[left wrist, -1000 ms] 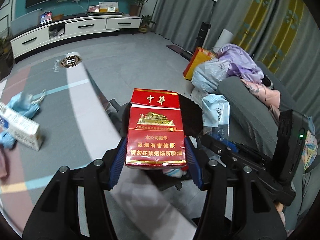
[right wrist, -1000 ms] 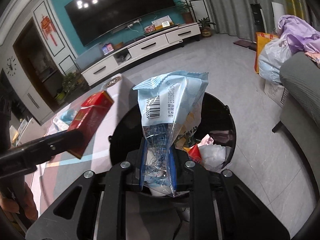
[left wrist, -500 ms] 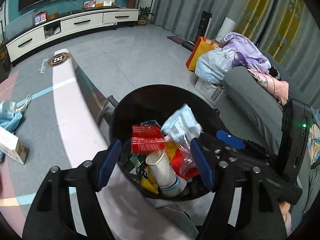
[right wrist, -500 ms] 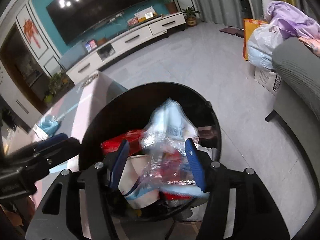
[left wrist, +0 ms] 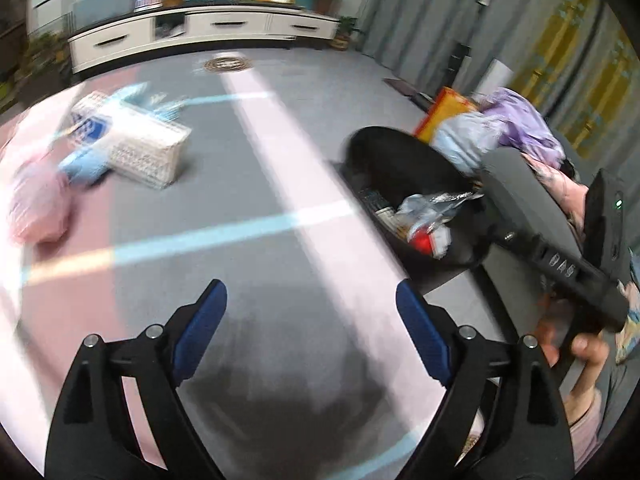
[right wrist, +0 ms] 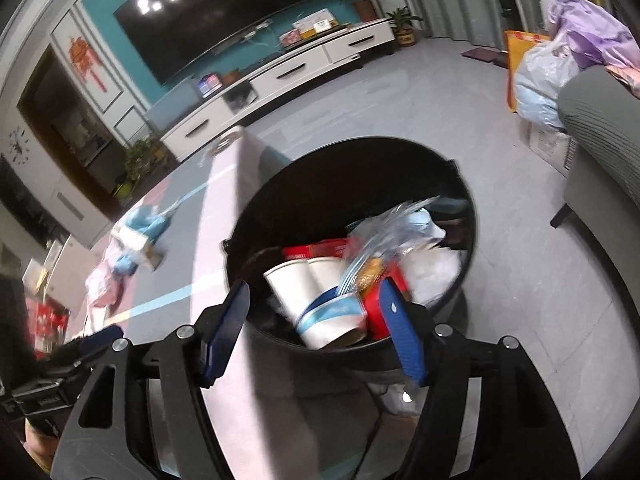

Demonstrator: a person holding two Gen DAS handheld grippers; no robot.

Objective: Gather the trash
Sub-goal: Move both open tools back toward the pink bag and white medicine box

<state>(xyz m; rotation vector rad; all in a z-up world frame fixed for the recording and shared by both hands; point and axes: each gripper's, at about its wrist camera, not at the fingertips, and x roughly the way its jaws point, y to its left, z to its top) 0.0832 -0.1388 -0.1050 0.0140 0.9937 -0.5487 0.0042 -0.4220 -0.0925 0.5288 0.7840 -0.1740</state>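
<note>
Left gripper [left wrist: 310, 330]: gaping wide and gripping nothing; hovering over the mat, blue pads spread apart, aiming toward the litter at upper left rather than at the bin.

Right gripper [right wrist: 316, 332]: likewise spread wide and carrying nothing; hanging just above the near rim of the bin, pointing down into its contents.

Trash bin [right wrist: 280, 184]: standing on the floor just beside the mat edge, mouth facing up, probably so that both tools can be dropping items in from above; appearing at right of the left wrist view [left wrist: 400, 160].

Bin contents: paper cups [right wrist: 320, 300] lying tilted on top, red packet [right wrist: 320, 249] wedged behind them, crinkled clear wrapper [right wrist: 384, 232] resting across the heap; piling close to rim level.

White carton [left wrist: 136, 148]: lying on its side on the mat, well apart from the left claw, ahead and to its left; motion blur hiding the print.

Blue wrapper [left wrist: 86, 162]: touching the carton on its left side; seeming to be soft film.

Pink bag [left wrist: 38, 208]: sitting near the carton, at the far left edge; outline blurring.

Placement relative to claws: remaining trash lying well clear of both grippers, nearest to the left one; none sitting between any pads.

Step in hand, as a judgement: heading out for the carton cluster next, reaching forward and left.

Mat [left wrist: 256, 264]: bearing the remaining litter.
</note>
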